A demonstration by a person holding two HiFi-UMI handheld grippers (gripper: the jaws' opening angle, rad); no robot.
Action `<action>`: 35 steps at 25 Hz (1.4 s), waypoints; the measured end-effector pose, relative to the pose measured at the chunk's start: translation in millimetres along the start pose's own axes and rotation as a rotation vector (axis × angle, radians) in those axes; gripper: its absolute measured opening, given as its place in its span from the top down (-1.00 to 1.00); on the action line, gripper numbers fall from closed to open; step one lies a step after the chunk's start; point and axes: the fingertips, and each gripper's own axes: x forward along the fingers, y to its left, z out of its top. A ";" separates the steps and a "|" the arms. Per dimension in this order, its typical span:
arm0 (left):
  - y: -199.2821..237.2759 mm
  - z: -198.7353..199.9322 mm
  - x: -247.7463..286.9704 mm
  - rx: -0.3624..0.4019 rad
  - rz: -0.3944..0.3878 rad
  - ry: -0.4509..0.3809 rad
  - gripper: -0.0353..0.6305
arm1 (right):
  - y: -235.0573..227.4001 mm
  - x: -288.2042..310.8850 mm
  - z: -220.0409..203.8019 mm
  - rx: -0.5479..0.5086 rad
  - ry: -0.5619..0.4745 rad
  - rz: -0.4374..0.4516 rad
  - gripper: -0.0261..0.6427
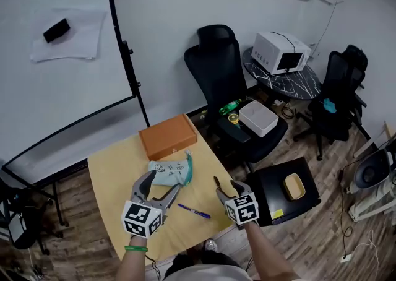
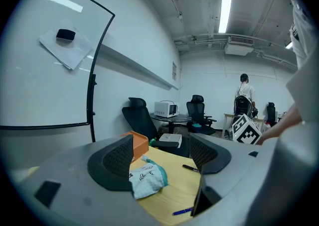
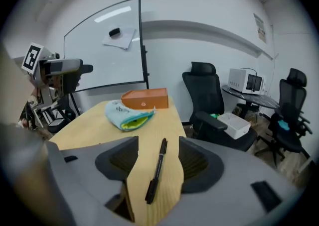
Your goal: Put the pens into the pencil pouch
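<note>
A light-blue pencil pouch [image 1: 170, 172] lies on the yellow table [image 1: 111, 168], its green-lined mouth open in the right gripper view [image 3: 127, 114]. A blue pen [image 1: 195, 211] rests on the table between the two grippers. A black pen [image 3: 157, 170] lies flat on the table between the jaws of my right gripper [image 3: 158, 158], which is open and not closed on it. My left gripper [image 1: 159, 188] is open just in front of the pouch [image 2: 147, 180], holding nothing. Both the black pen [image 2: 191, 169] and the blue pen [image 2: 182, 211] show in the left gripper view.
An orange box [image 1: 167, 136] sits at the table's far edge behind the pouch. A black office chair [image 1: 229, 88] holding a white box stands past the right edge. A whiteboard [image 1: 62, 57] stands to the far left, and a low black stand [image 1: 288, 190] is to the right.
</note>
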 end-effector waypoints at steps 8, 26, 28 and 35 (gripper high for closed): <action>-1.0 -11.1 2.5 -0.021 -0.012 0.016 -0.13 | 8.8 11.7 -66.6 0.054 0.201 -0.011 0.25; 2.6 -15.8 2.4 -0.034 -0.012 0.022 -0.13 | 6.5 13.5 -90.8 0.039 0.301 -0.065 0.74; 2.3 -15.3 3.1 -0.034 -0.014 0.020 -0.13 | 5.7 13.2 -86.7 0.042 0.287 -0.062 0.74; 5.6 -4.5 4.6 -0.034 0.000 -0.012 -0.13 | -9.5 -2.3 -7.8 0.030 0.039 -0.093 0.74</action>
